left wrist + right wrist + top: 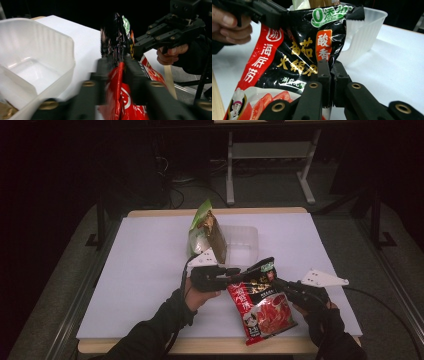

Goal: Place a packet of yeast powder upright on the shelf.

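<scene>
The worktop [140, 270] is the biggest thing here, a pale sheet on a wooden board, standing in a dim room with a metal frame [270, 160] on the floor behind it. Toward its far middle sits a clear plastic tub [242, 242], and a green and brown packet [207, 232] stands upright against the tub's left side.

Nearer the person, a red and black sauce pouch [260, 305] printed with tomatoes is held up off the worktop between the two hands. It hangs slanted, its black top edge toward the tub and its red lower end out over the near edge of the worktop.

The left claw [239, 271] comes in from the left and has the pouch's top left part between its jaws. In the left gripper view the pouch [117, 82] runs up through the narrow gap between the two black jaws, which sit close against it on either side, though that picture is blurred.

The right claw [276, 282] reaches in from the right and pinches the pouch's right edge. In the right gripper view its jaws are pressed nearly together on the pouch [297, 50], just below the orange label.
</scene>
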Tool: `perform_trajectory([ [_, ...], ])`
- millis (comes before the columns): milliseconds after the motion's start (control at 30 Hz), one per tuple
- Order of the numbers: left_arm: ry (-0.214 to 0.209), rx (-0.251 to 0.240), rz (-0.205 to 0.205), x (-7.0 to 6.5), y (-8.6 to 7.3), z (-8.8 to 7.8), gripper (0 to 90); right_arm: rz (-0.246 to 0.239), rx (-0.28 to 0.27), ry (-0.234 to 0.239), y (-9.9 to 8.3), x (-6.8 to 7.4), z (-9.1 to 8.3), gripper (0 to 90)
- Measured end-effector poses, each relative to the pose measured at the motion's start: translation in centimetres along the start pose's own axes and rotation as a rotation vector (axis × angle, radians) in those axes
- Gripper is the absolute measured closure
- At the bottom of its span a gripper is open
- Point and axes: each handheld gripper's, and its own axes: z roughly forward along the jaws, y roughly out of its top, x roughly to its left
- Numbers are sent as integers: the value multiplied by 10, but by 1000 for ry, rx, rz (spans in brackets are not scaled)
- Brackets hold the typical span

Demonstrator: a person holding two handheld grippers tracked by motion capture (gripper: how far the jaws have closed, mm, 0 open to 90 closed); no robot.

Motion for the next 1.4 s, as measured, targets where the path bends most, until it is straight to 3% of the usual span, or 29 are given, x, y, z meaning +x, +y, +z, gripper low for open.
perform_trajectory([
  [33, -28, 24, -10, 0, -3, 3, 538, 0, 0, 0, 0, 0, 0, 870],
  [67, -46, 44, -18, -2, -6, 7, 474, 0, -1, -2, 0, 0, -1, 870],
  [100, -40, 60, -11, -4, -9, 10, 407, 7, -5, 0, -2, -1, -2, 870],
  [133, -39, 71, -15, -5, -12, 13, 407, 7, -5, 0, -2, -1, -2, 870],
  [233, -76, 70, -53, -5, -19, 21, 334, 12, -12, 5, -4, -2, -2, 869],
  [333, -99, 68, -79, -4, -21, 26, 343, 12, -15, 3, -5, -3, -2, 869],
  [500, -131, 14, -151, 1, -29, 28, 659, 14, -13, 2, -6, -3, -1, 839],
  [633, -145, -21, -160, 0, -30, 25, 701, -1, -20, 12, -6, -3, -2, 757],
  [667, -154, -29, -162, 1, -30, 23, 716, -32, -16, -25, -8, -1, -2, 535],
  [767, -155, -63, -172, 0, -29, 19, 736, -48, 8, -17, -10, -1, -3, 471],
  [800, -152, -72, -169, -1, -28, 17, 755, -46, 11, -1, -12, -3, -7, 368],
  [833, -139, -80, -160, -2, -26, 14, 766, -51, 13, -27, -13, -5, -9, 342],
  [967, -111, -127, -126, -9, -15, 2, 793, -5, -25, -41, -16, -15, -20, 326],
  [1000, -106, -132, -119, -10, -13, -2, 798, 17, -27, -86, -18, -20, -24, 337],
  [1067, -79, -143, -74, -15, -7, -10, 805, 33, -24, -103, -20, -24, -25, 349],
  [1200, -40, -151, -47, -16, -3, -19, 814, 46, -4, -147, -25, -31, -24, 348],
  [1400, 36, -173, -18, -10, 0, -34, 818, 52, 14, -160, -29, -34, -20, 349],
])
